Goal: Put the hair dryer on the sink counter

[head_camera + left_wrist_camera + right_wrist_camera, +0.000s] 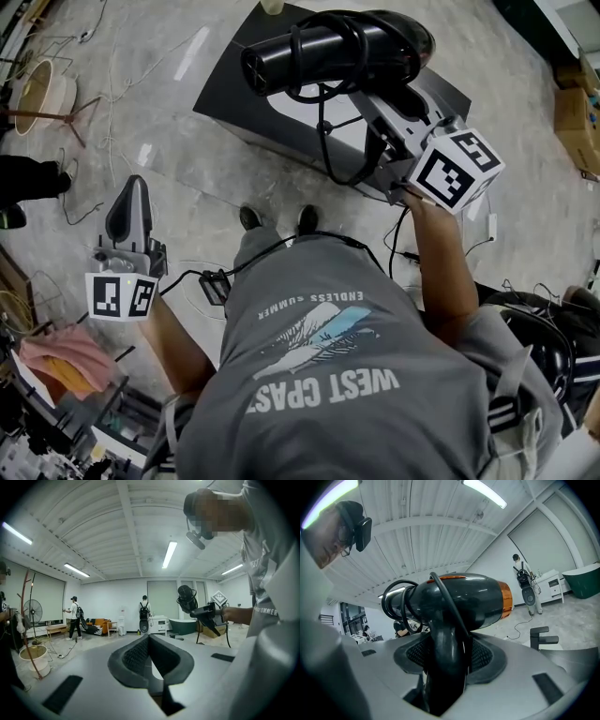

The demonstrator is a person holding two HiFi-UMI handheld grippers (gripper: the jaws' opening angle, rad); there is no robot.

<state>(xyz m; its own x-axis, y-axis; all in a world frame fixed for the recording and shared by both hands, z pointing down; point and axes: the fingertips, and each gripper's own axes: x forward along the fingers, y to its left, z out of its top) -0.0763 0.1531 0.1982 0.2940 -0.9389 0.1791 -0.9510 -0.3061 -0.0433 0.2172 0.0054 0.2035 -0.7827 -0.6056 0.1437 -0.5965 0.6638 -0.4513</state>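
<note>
A black hair dryer (328, 52) with an orange ring at its rear (459, 602) is held up in the air, its black cord wound round the barrel and hanging in a loop (342, 155). My right gripper (380, 112) is shut on the dryer's handle (445, 653). In the head view the dryer hangs over the dark sink counter (230, 89) with its white basin. My left gripper (131, 202) is low at the left, away from the counter, its jaws shut with nothing between them (149, 644). The left gripper view shows the dryer (187, 597) at a distance.
Cables trail over the marble floor. A round basket (37, 89) stands at the far left, cardboard boxes (572, 103) at the right edge, a pink cloth (66, 361) at the lower left. Two people (75, 616) (144, 613) stand far across the room.
</note>
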